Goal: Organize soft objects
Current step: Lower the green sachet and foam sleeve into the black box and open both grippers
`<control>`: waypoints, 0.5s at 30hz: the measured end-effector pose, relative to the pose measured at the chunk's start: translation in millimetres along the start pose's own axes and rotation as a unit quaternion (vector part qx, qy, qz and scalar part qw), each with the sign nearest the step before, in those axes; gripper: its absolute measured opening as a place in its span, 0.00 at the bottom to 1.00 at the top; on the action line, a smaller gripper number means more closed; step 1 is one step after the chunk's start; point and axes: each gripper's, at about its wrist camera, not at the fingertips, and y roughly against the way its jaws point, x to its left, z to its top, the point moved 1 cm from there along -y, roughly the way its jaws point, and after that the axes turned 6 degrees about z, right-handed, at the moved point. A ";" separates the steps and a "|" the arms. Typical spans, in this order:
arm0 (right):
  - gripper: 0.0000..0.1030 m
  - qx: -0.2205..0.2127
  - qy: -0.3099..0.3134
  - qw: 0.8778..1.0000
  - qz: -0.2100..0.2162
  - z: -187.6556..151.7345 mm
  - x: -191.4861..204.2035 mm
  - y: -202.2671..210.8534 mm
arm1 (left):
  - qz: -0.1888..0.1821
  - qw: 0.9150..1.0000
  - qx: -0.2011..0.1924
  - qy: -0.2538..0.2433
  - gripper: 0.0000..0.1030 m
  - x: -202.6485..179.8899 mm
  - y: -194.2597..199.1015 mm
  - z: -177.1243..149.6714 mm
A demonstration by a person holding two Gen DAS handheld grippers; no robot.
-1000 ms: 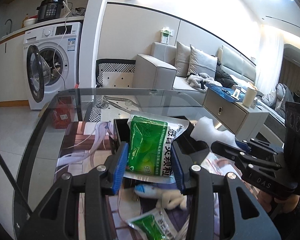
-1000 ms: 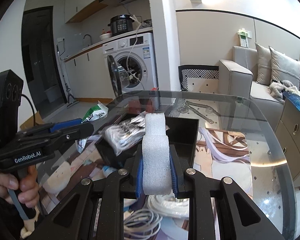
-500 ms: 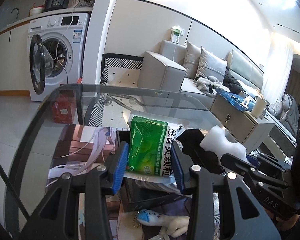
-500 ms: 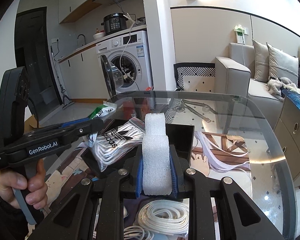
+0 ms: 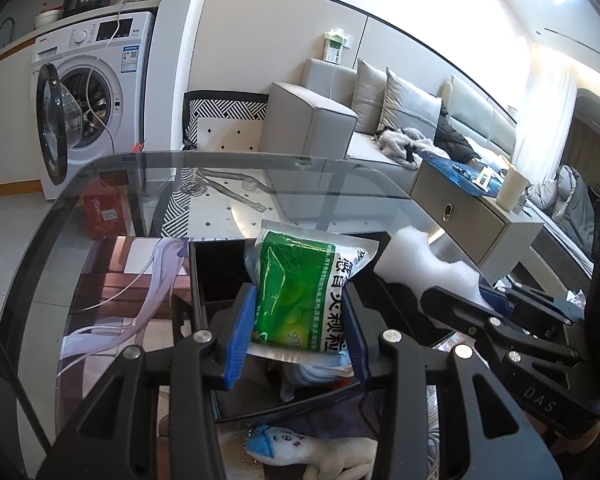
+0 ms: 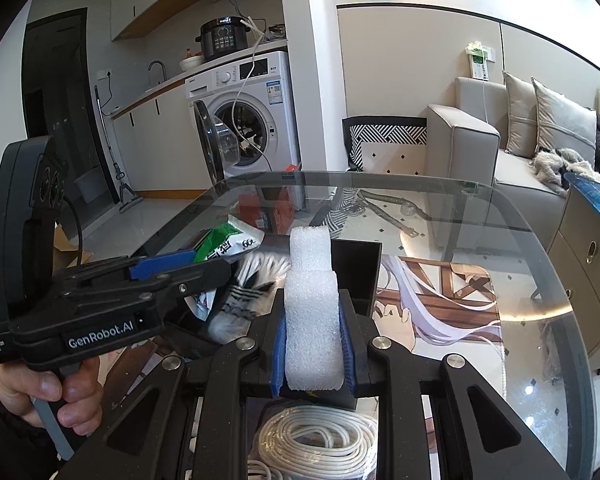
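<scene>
Left gripper (image 5: 296, 336): jaws clenched on the green sachet (image 5: 300, 296), blue pads pressing both of its sides. I'm holding it over the black tray (image 5: 216, 264), which sits on the glass bench (image 5: 100, 184). Sachet upright, tilted slightly, its top edge above the tray's far wall.

Right gripper (image 6: 312, 348): jaws clamped on the white foam block (image 6: 310, 308). Block stands upright between the pads and sticks out well above them. From the left wrist I see the same foam (image 5: 416, 264) just beside the tray's right edge, at the tip of the right gripper (image 5: 496, 304).

In the tray from the right wrist view: a clear-wrapped black-and-white striped bundle (image 6: 252, 292), lying under the left gripper (image 6: 204, 268) and the sachet (image 6: 224, 244). Can't tell if the sachet touches it.

On the bench nearer me: a coiled white cable (image 6: 316, 440) below the right jaws, and a small white plush with a blue tip (image 5: 312, 452) below the left jaws. An anime-print mat (image 6: 440, 304) lies under the glass.
</scene>
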 end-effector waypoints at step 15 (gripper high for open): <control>0.22 0.011 -0.010 1.000 0.003 5.0 -6.0 -18.5 | 0.042 0.999 0.012 -0.029 0.40 -4.0 -8.1 -6.2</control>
